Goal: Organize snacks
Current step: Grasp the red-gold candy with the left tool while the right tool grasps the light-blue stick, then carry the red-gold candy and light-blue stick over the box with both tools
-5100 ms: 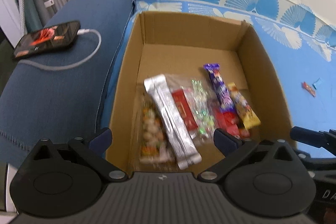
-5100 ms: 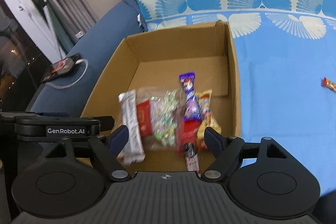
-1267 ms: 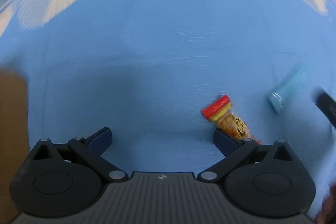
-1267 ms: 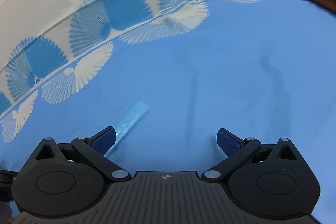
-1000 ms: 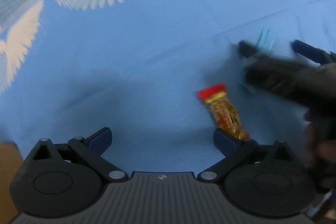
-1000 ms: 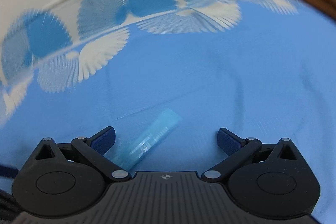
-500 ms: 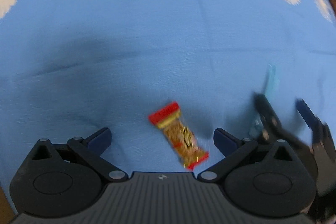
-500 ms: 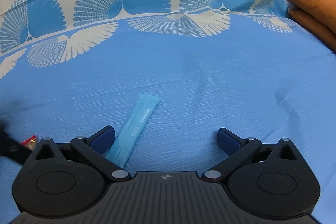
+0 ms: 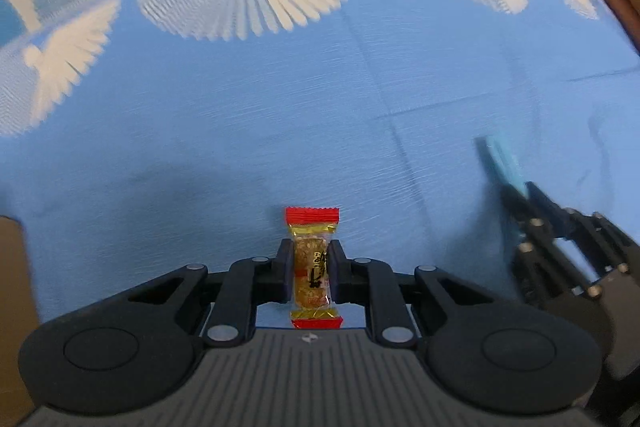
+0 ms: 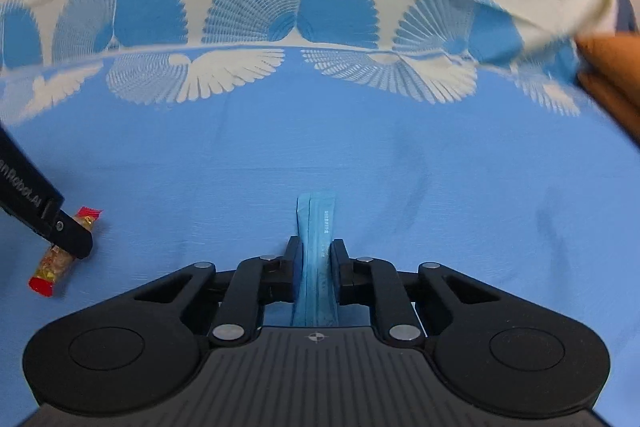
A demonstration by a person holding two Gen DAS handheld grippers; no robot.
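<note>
Two pickups at once on a blue bedsheet with white fan-and-bird print (image 9: pixel 280 115). Left gripper (image 9: pixel 310 273), jaws just closed, clamped across the middle of a small clear-wrapped nut bar with red crimped ends (image 9: pixel 313 267); wrapper upright between the pads, upper red end jutting ahead of the fingertips, lower end near the gripper body. Right gripper (image 10: pixel 316 269), jaws likewise just closed, pinching a slim pale-blue stick sachet (image 10: pixel 316 247) edge-on, foil creased under the squeeze, free end pointing forward over the sheet. Same pairing confirmed from the opposite sides: in the right wrist view the nut bar (image 10: pixel 64 247) in the left gripper's black finger (image 10: pixel 72 237) at the far left; in the left wrist view, blurred at right, the blue sachet (image 9: pixel 502 163) in the right gripper (image 9: pixel 520 193).

Step in hand, by the look of it: grasp complete, both snacks secured, apparently just off the sheet. Brown cardboard edge (image 9: pixel 12 307) at the left margin of the left wrist view, probably the collecting box, though too little in frame to be sure. Orange-brown cushion (image 10: pixel 612 67) at far right.

Next move, in all likelihood: carry both leftward to the container and release. Firm grip needed on slippery wrappers.
</note>
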